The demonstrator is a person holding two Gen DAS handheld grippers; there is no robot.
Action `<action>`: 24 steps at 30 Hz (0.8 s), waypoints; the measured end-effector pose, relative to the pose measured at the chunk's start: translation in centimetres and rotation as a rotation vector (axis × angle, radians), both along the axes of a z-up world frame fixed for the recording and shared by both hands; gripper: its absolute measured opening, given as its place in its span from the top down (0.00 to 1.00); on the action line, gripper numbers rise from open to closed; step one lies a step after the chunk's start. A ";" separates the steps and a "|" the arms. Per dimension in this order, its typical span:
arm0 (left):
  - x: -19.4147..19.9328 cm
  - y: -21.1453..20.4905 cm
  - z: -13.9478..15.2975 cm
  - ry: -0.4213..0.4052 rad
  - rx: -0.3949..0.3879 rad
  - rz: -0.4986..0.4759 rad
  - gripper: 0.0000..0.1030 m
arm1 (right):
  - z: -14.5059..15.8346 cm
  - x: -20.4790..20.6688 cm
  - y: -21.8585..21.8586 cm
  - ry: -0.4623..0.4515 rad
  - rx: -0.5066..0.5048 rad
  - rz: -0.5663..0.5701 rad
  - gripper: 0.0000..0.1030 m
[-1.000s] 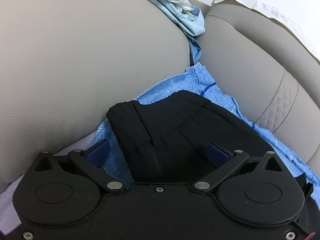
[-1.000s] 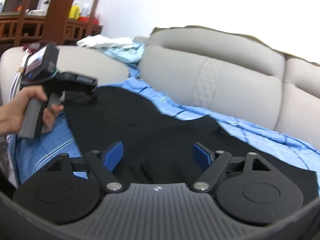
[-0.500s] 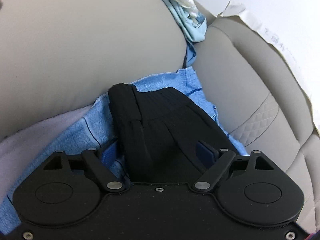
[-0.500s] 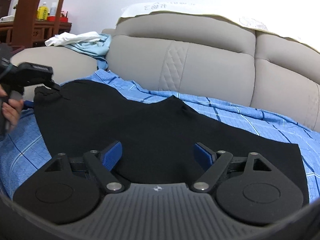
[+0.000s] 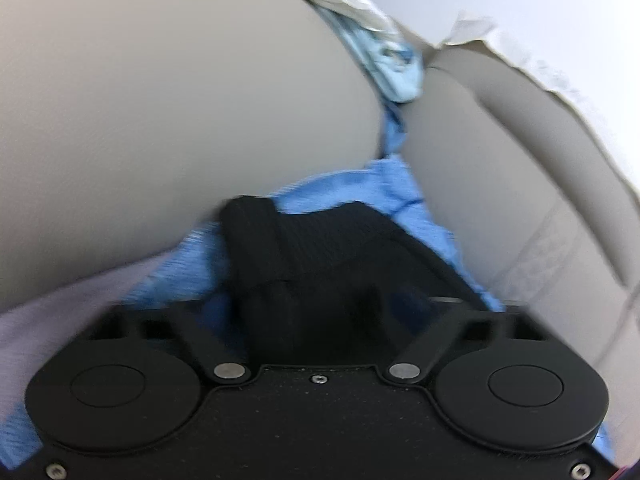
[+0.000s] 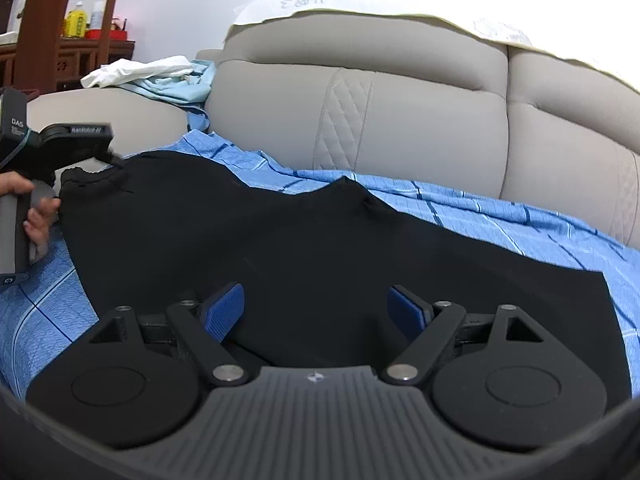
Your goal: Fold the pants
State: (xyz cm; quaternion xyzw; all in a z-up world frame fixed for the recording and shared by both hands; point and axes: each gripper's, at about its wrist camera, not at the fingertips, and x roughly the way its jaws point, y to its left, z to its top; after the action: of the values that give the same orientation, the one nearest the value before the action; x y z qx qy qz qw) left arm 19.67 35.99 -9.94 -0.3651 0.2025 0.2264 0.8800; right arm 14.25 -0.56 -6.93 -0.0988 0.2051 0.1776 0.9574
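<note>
Black pants (image 6: 304,240) lie spread on a blue striped sheet (image 6: 500,216) on the sofa seat. My right gripper (image 6: 316,312) is open, its blue pads on either side of the near edge of the pants. My left gripper (image 6: 100,156) is at the waistband end on the left in the right wrist view. In the blurred left wrist view the bunched waistband (image 5: 320,256) fills the space between the left gripper's (image 5: 316,308) fingers, which stand apart. I cannot tell whether they clamp the cloth.
The grey sofa armrest (image 5: 160,120) rises just behind the waistband. The sofa backrest (image 6: 400,112) runs along the far side. White and light-blue clothes (image 6: 160,76) lie piled on the armrest top. A wooden shelf with bottles (image 6: 80,24) stands far left.
My right gripper has swung right and lowered onto the pants' near edge. The pants lie flatter and more spread out. My left gripper has closed in on the waistband.
</note>
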 end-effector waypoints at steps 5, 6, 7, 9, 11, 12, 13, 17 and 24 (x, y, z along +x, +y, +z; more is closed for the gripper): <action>-1.0 2.2 -0.7 -0.076 -0.180 0.038 0.83 | 0.0 0.0 -0.2 0.000 0.002 -0.006 0.14; -1.0 2.2 -0.6 -0.076 -0.181 0.047 0.84 | 0.1 0.0 -0.3 -0.002 0.001 -0.006 0.14; -1.0 1.9 -0.2 -0.082 -0.167 0.047 0.85 | 0.2 0.0 -0.3 -0.003 0.004 -0.009 0.14; -0.9 1.0 1.0 -0.104 -0.112 0.023 0.87 | 0.6 0.0 -0.6 -0.001 0.022 -0.017 0.14; -0.5 -0.5 3.0 -0.144 -0.043 -0.047 0.87 | 1.0 -0.1 -1.1 0.002 0.049 -0.041 0.14; -0.2 -1.7 4.3 -0.159 -0.001 -0.084 0.87 | 1.3 -0.2 -1.5 0.005 0.064 -0.052 0.14; 0.2 -3.2 5.7 -0.175 0.059 -0.126 0.87 | 1.5 -0.3 -2.0 0.010 0.080 -0.061 0.14; 1.4 -12.4 11.4 -0.292 0.218 -0.385 0.86 | 3.0 -0.7 -4.9 0.014 0.112 -0.118 0.15; 4.2 -31.9 10.7 -0.177 0.375 -0.978 0.71 | 5.2 -1.9 -13.6 0.020 0.219 -0.325 0.15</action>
State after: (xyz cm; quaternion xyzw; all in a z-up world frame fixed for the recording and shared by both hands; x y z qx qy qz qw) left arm 23.85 4.08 0.75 -0.0819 0.2302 -0.2096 0.9468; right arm 12.39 -14.11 -1.71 0.0423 0.2070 0.0431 0.9765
